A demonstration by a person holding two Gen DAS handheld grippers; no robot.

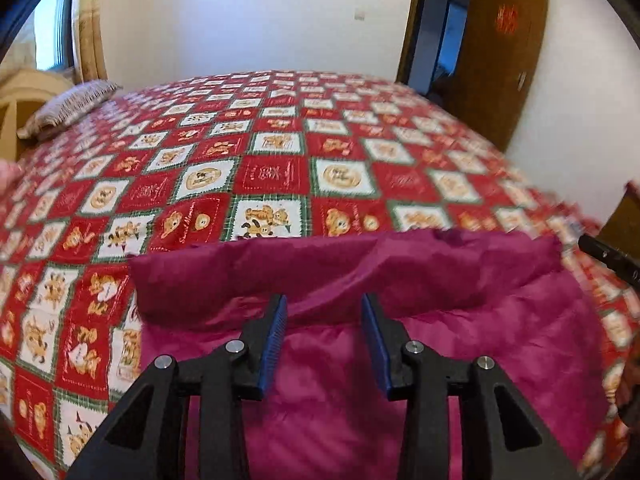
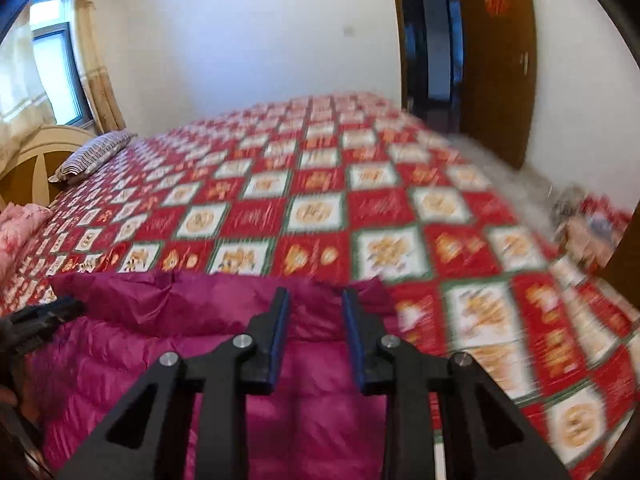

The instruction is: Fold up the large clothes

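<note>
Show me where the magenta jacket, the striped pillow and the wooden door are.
magenta jacket (image 1: 400, 380): left wrist view, on its quilted body.
striped pillow (image 2: 94, 156): right wrist view, on its top face.
wooden door (image 1: 500, 60): left wrist view, on its panel.

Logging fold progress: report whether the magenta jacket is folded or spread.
Partly folded: the magenta jacket's far part lies doubled back in a band across it.

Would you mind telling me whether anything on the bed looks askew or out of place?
Nothing stands out. The magenta jacket lies on the patchwork bedspread with its far part folded over in a fairly straight band, and the striped pillow sits at the headboard.
</note>
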